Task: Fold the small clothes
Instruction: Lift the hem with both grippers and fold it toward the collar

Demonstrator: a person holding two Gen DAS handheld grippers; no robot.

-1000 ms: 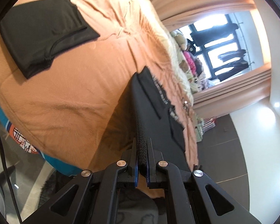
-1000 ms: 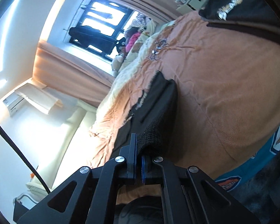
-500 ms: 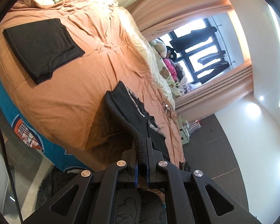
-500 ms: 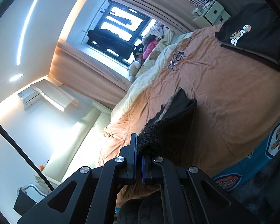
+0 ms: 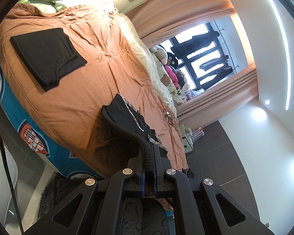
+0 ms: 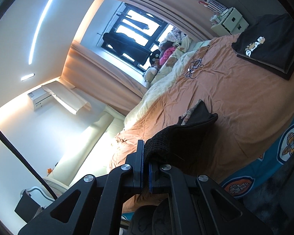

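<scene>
A small black garment [image 5: 127,121] with a knitted hem and a patterned lining is stretched above the orange bedspread [image 5: 68,101]. My left gripper [image 5: 149,156] is shut on one end of its hem. My right gripper [image 6: 146,156] is shut on the other end of the black garment [image 6: 186,135], whose far part droops toward the orange bedspread [image 6: 235,98]. Whether that far part rests on the bed is unclear.
A folded black garment [image 5: 47,56] lies on the bed's left part. Another folded black top with a white logo [image 6: 268,43] lies at the bed's far right. Tangled cables [image 6: 194,66], plush toys [image 5: 166,72] by the window and a white drawer unit [image 6: 229,19] are nearby.
Both grippers have pulled back and upward from the bed, lifting the held garment. More of the bed and room shows now.
</scene>
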